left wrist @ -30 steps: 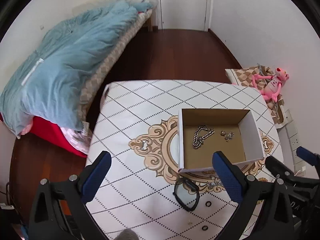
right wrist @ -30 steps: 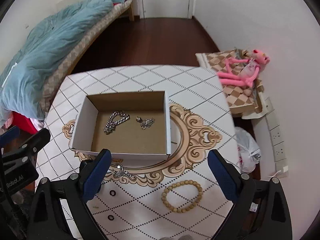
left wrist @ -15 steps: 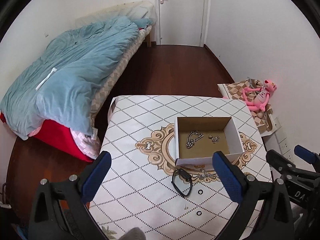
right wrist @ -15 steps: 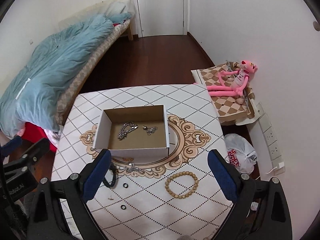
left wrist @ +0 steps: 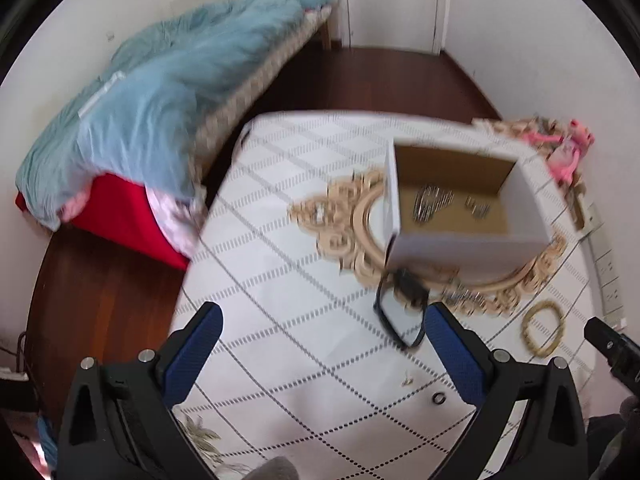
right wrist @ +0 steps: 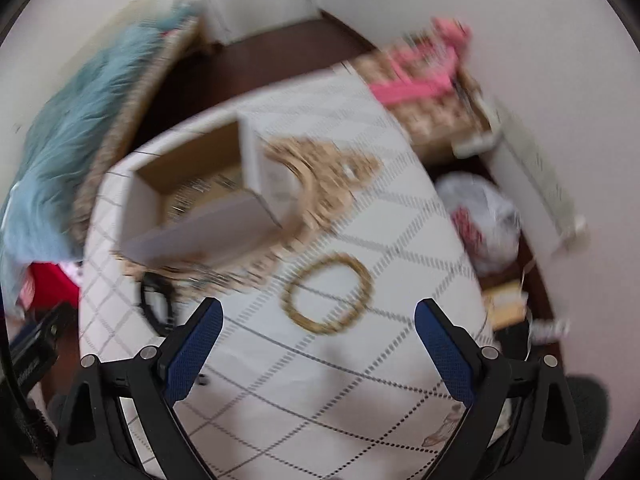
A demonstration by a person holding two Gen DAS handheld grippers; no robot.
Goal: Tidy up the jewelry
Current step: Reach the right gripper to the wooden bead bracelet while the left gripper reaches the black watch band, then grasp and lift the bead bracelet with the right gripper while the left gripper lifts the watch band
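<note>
An open cardboard box [left wrist: 464,240] stands on the patterned table [left wrist: 280,280] and holds a silver chain [left wrist: 432,202] and a small silver piece [left wrist: 478,207]. In front of it lie a black bracelet [left wrist: 400,312], a silver piece [left wrist: 466,300], a wooden bead bracelet [left wrist: 542,332] and a small black ring [left wrist: 439,399]. My left gripper [left wrist: 320,352] is open and empty above the table's near part. My right gripper [right wrist: 318,344] is open and empty, just short of the bead bracelet [right wrist: 328,294]. The box [right wrist: 200,216] and black bracelet [right wrist: 156,300] show blurred at its left.
A bed with a blue duvet [left wrist: 168,88] stands left of the table. A pink plush toy [right wrist: 416,76] lies on a checkered bag at the right, with a white plastic bag [right wrist: 484,216] and a wall power strip [right wrist: 536,176] beside the table's right edge.
Both views have swung and come lower and closer to the table. The right view has turned right so the bead bracelet sits between its fingers. Both grippers stay open.
</note>
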